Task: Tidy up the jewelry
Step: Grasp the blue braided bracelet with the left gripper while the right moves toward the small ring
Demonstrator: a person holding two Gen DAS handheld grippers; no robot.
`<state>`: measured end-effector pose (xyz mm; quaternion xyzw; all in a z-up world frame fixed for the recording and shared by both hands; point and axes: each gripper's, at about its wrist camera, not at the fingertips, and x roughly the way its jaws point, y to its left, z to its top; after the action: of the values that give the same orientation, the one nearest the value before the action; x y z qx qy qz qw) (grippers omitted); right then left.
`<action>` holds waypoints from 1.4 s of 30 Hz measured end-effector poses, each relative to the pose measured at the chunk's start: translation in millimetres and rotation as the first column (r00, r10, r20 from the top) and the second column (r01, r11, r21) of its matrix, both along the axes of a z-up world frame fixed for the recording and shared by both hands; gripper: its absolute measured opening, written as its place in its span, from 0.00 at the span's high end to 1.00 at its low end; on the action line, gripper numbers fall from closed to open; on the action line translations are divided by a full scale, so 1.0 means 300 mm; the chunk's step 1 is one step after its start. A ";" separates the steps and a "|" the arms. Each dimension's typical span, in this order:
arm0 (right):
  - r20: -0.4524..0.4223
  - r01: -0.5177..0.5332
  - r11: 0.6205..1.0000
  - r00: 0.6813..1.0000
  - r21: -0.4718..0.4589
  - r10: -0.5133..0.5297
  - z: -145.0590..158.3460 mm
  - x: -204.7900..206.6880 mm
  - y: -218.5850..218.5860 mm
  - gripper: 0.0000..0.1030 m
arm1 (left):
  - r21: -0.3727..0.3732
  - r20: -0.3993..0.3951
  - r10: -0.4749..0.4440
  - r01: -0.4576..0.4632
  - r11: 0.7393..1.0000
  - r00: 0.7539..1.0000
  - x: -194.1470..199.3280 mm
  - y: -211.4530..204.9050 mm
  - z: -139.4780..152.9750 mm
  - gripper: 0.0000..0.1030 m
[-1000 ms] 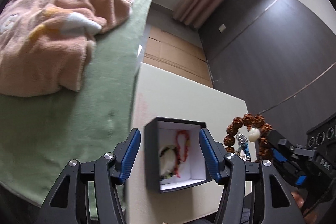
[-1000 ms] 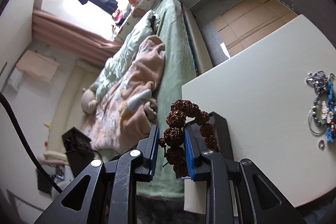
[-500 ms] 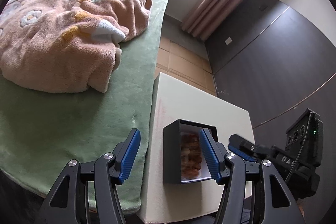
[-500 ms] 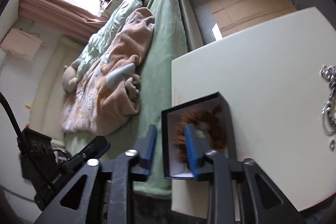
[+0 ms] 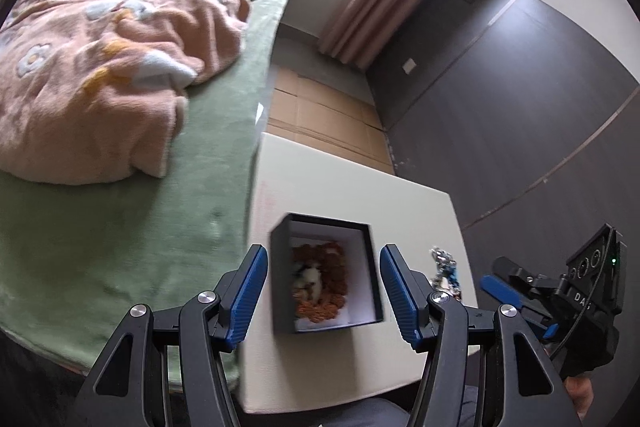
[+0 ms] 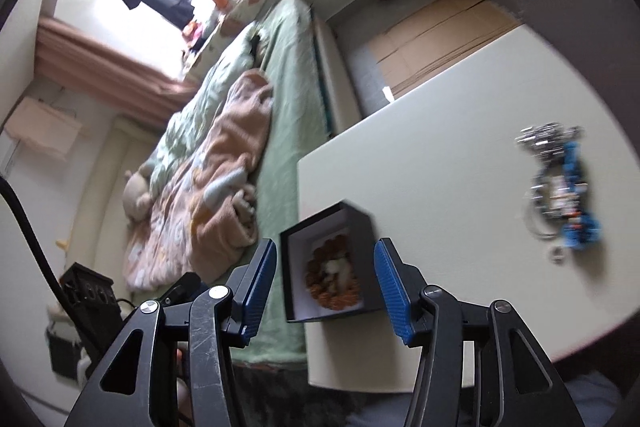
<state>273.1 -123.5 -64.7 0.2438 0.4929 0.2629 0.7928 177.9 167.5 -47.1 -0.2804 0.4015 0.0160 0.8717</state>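
Note:
A black box (image 5: 280, 267) with a white lining sits near the left edge of the cream table (image 5: 352, 195). Inside it lies the brown bead bracelet (image 5: 328, 279) around a white piece. My left gripper (image 5: 320, 291) hangs open above the box, holding nothing. The right gripper (image 6: 325, 279) also hovers over the box (image 6: 370, 255), its jaws opening and empty, with the bracelet (image 6: 332, 283) lying below them. A pile of silver and blue jewelry (image 6: 560, 179) rests on the table to the right, seen in the left wrist view as the jewelry pile (image 5: 444, 267). The right gripper (image 5: 508, 287) shows at the right edge there.
A bed with a green cover (image 5: 120, 219) and a peach blanket (image 5: 100, 67) borders the table's left side. Flattened cardboard (image 5: 320, 115) lies on the floor beyond the table. A dark wall (image 5: 520, 87) runs along the right.
The right gripper carried the brown bead bracelet over the box, let it go into the box and drew back with its jaws wider. The left gripper rose a little.

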 end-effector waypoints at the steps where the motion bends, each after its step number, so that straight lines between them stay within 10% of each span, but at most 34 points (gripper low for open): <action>1: 0.007 0.022 1.000 1.000 -0.007 -0.022 0.011 -0.005 -0.038 0.45 | 0.005 0.000 -0.013 0.013 1.000 1.000 0.007 -0.023 0.007 0.42; 14: 0.016 0.151 0.989 0.988 -0.003 -0.151 0.011 -0.002 -0.375 0.11 | 0.072 -0.009 -0.150 0.151 0.986 0.989 0.097 -0.292 0.062 0.42; 20: -0.011 0.229 0.973 0.973 0.041 -0.229 -0.069 0.001 -0.486 0.11 | 0.124 -0.049 -0.230 0.234 0.964 0.972 0.169 -0.463 0.092 0.38; 24: -0.066 0.259 0.963 0.965 0.081 -0.254 -0.129 -0.003 -0.547 0.11 | 0.148 -0.047 -0.322 0.325 0.934 0.946 0.220 -0.577 0.111 0.06; 42: -0.207 0.427 0.902 0.890 0.059 -0.407 -0.286 -0.016 -0.753 0.11 | 0.087 -0.223 -0.496 0.524 0.847 0.839 0.455 -0.892 -0.177 0.16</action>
<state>268.4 -349.5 -150.6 0.4084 0.4879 0.0871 0.7666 314.3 -100.2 -100.3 -0.0963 0.5417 -0.1610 0.8194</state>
